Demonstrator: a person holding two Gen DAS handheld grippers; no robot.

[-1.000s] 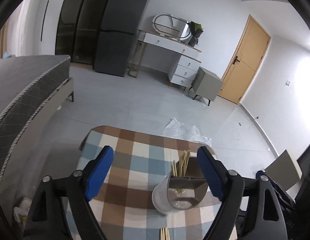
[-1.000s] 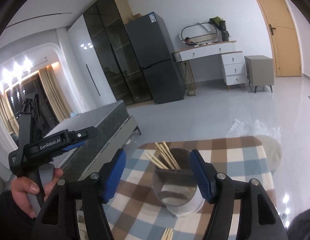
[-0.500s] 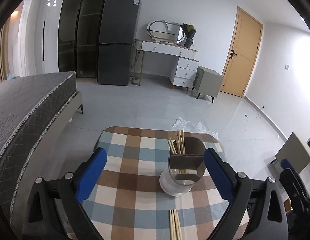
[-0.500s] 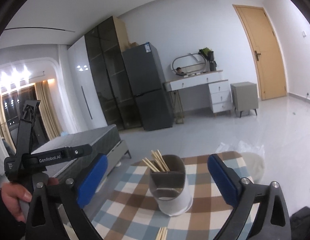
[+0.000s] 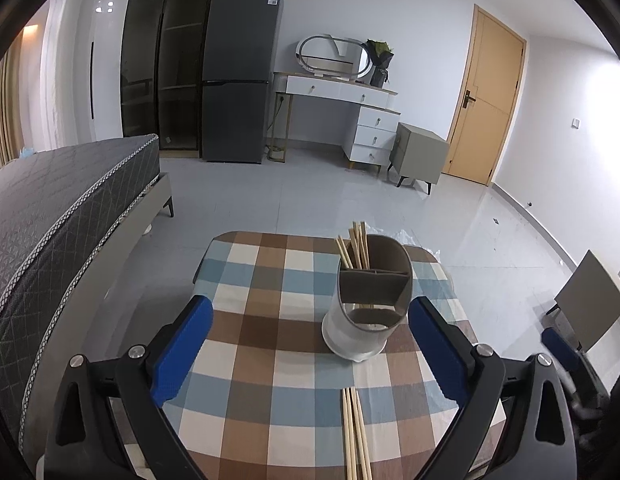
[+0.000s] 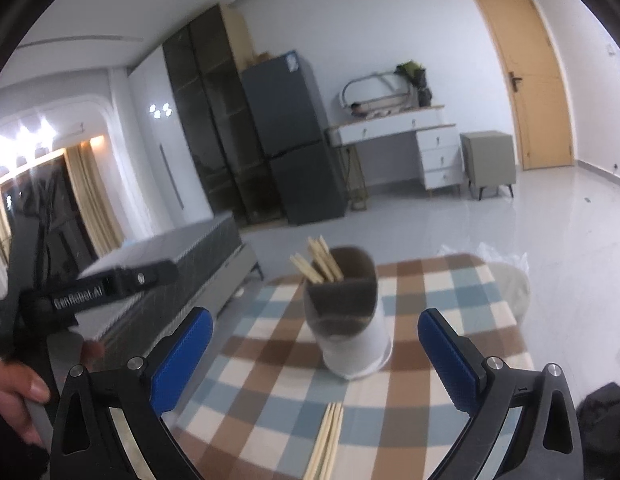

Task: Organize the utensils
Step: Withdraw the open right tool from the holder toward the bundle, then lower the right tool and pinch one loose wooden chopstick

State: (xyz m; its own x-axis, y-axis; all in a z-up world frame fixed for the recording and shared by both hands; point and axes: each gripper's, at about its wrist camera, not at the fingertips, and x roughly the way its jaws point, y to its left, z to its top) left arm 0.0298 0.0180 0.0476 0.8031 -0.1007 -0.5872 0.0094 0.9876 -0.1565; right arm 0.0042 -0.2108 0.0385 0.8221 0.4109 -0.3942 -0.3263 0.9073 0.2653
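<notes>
While both sets of jaws stand spread wide with nothing between them, having just been opening, the left gripper (image 5: 310, 340) and right gripper (image 6: 316, 344) are held over the checked tablecloth (image 5: 266, 288). An upright utensil holder (image 5: 368, 304) with chopsticks (image 5: 356, 245) in its far compartment is seen ahead; loose chopsticks (image 5: 354, 436) lie nearer.

The left gripper (image 5: 310, 340) hangs over the checked tabletop (image 5: 254, 320), its blue pads wide apart with nothing between them after opening further. A grey-and-white utensil holder (image 5: 366, 312) stands to the right, chopsticks (image 5: 356, 246) upright in its far compartment. Loose chopsticks (image 5: 355, 436) lie nearer.
</notes>
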